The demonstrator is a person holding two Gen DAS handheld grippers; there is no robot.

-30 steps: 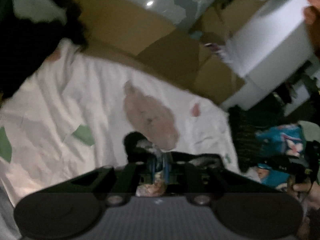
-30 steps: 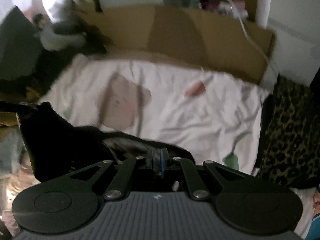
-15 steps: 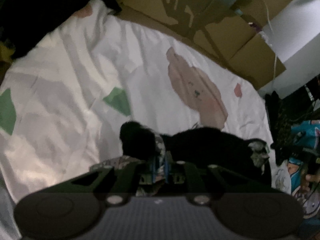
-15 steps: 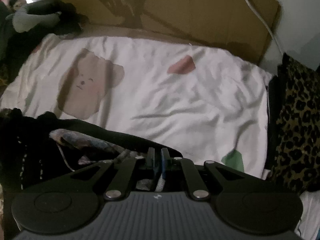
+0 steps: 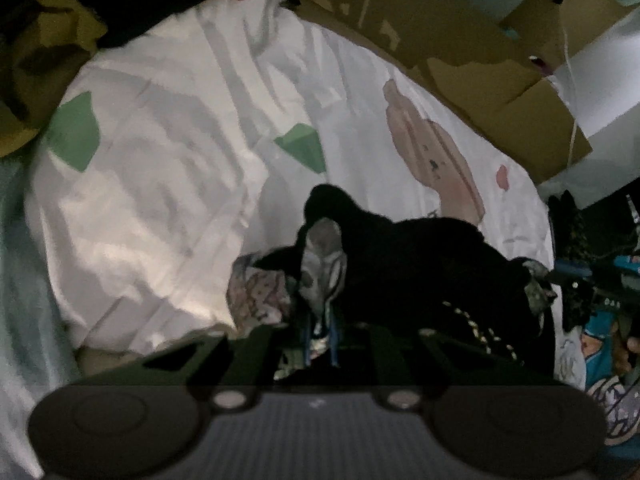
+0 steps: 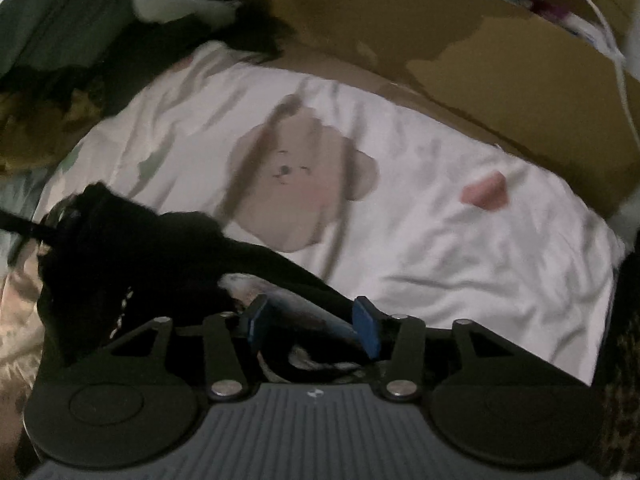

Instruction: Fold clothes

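A black garment (image 5: 420, 272) with a pale patterned lining lies bunched on a white bedsheet (image 5: 160, 160) printed with a bear. My left gripper (image 5: 320, 340) is shut on a fold of that lining at the garment's left end. In the right wrist view the same black garment (image 6: 140, 248) spreads to the left over the sheet (image 6: 460, 260). My right gripper (image 6: 311, 322) has its jaws opening. Its blue pads (image 6: 366, 328) stand well apart, and a strip of the pale lining lies loose between them without being pressed.
Brown cardboard (image 6: 480, 60) walls the far side of the bed. A leopard-print cloth (image 6: 624, 360) lies at the right edge. Dark clothes (image 6: 60, 40) are piled at the upper left. Teal patterned clothing (image 5: 600, 340) sits at the right of the left wrist view.
Both grippers have come down toward the sheet with the black garment, which now rests on it. The right gripper's pads have parted from shut to wide apart. The left stays clamped.
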